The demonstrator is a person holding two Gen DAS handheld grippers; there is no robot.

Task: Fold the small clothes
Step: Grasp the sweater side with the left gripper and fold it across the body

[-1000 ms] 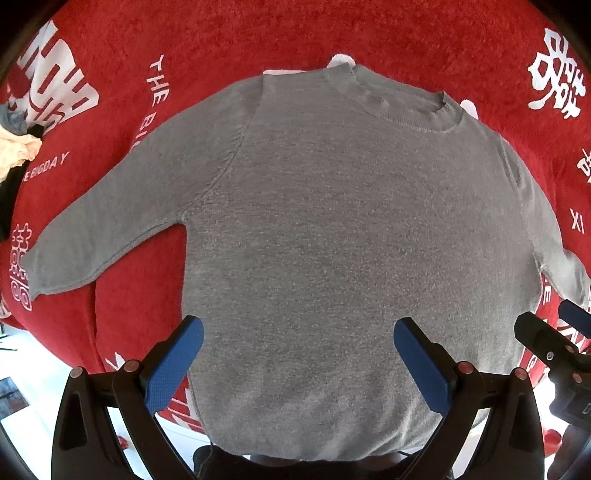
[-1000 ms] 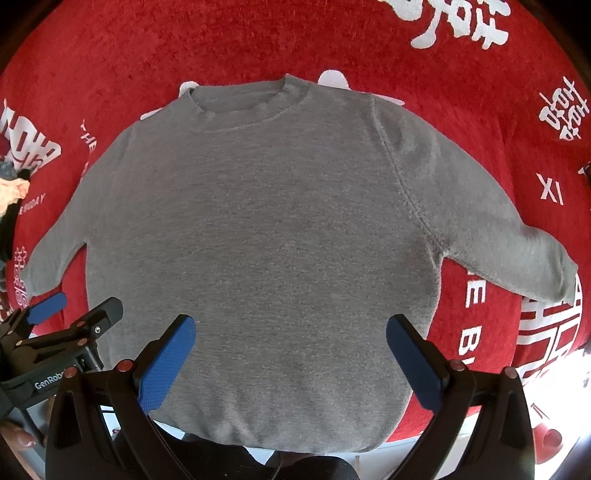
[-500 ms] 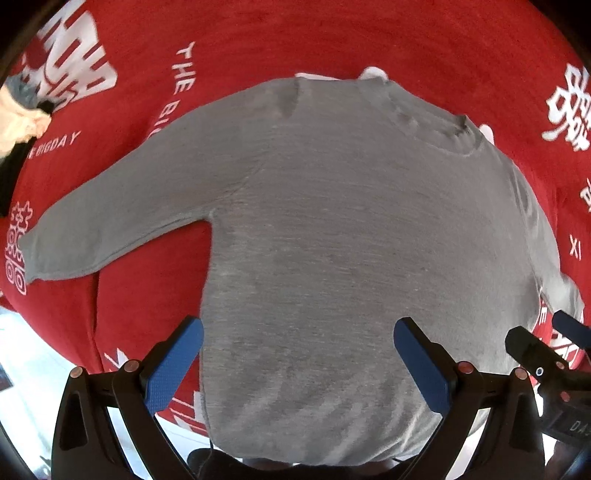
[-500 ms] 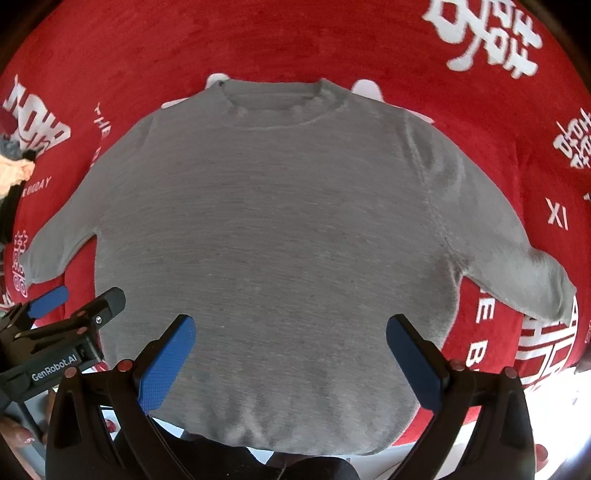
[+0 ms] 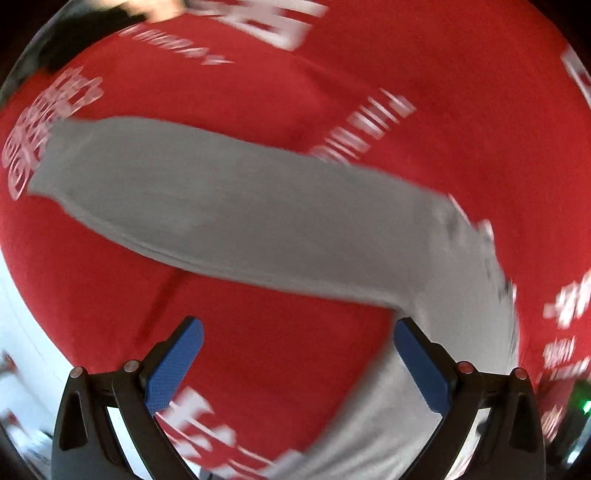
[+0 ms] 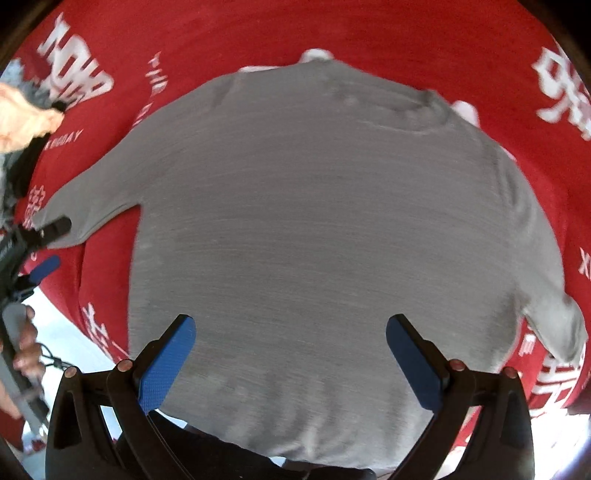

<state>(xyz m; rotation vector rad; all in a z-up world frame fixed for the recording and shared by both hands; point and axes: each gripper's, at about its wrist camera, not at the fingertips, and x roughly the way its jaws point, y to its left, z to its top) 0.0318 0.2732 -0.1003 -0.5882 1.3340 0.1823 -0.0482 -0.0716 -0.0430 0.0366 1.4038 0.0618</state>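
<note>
Grey knit sweater (image 6: 332,236) lies flat and face-up across the middle of the red cloth (image 6: 369,33), sleeves spread toward its side edges. Both tongs are spread and hold nothing: the left gripper (image 5: 295,365) hangs near the left sleeve (image 5: 207,199), the right gripper (image 6: 288,362) above the hem. Pinching the red cloth along with the sleeve could drag everything askew.

We see our left gripper (image 5: 297,363) with jaws spread wide, blue pads (image 5: 173,365) well apart and nothing between them; the view is motion-blurred. Our right gripper (image 6: 290,360) is likewise spread wide, holding nothing. In the right wrist view the left gripper shows at the far left edge, a hand (image 6: 26,350) wrapped around its grey handle, its fingertips apart.
</note>
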